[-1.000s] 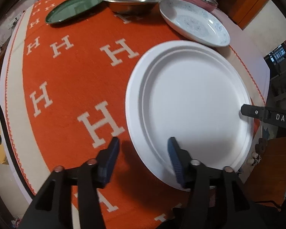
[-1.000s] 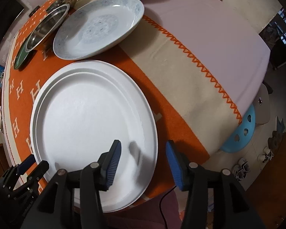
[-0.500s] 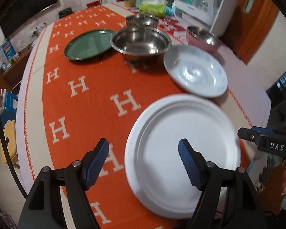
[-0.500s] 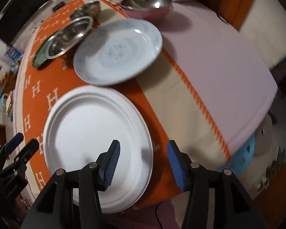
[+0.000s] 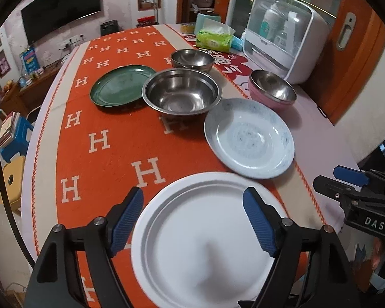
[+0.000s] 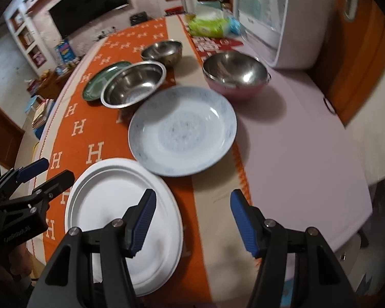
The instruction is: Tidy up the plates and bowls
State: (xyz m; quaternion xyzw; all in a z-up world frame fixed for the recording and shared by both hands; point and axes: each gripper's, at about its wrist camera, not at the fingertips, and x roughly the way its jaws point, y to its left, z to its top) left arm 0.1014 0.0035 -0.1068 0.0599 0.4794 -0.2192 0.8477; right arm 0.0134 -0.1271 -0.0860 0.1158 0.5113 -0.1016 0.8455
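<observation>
Both grippers are seen raised above the table, jaws spread and nothing held; the jaws of each have just been opening, with only air between the blue pads. The left gripper (image 5: 192, 220) is poised over the white plate (image 5: 205, 241), which is set flat on the orange H-patterned cloth (image 5: 102, 154) at the near edge. The right gripper (image 6: 192, 220) is hung past that plate's right rim, over the cloth's beige border.

The next piece to be sorted is judged to be the blue-speckled plate (image 6: 182, 131), lying at 12 o'clock from the right jaws and at 1 o'clock from the left; the right hand is reckoned the nearer. Being round, it offers no long axis, so only its near rim need be met.

Beyond it are ranged 3 steel bowls: a wide bowl (image 5: 182, 95) at 11 o'clock, a small bowl (image 5: 192, 60) behind, a pink-sided bowl (image 5: 273, 89) at 1 o'clock. A green plate (image 5: 120, 87) is set farthest left.
</observation>
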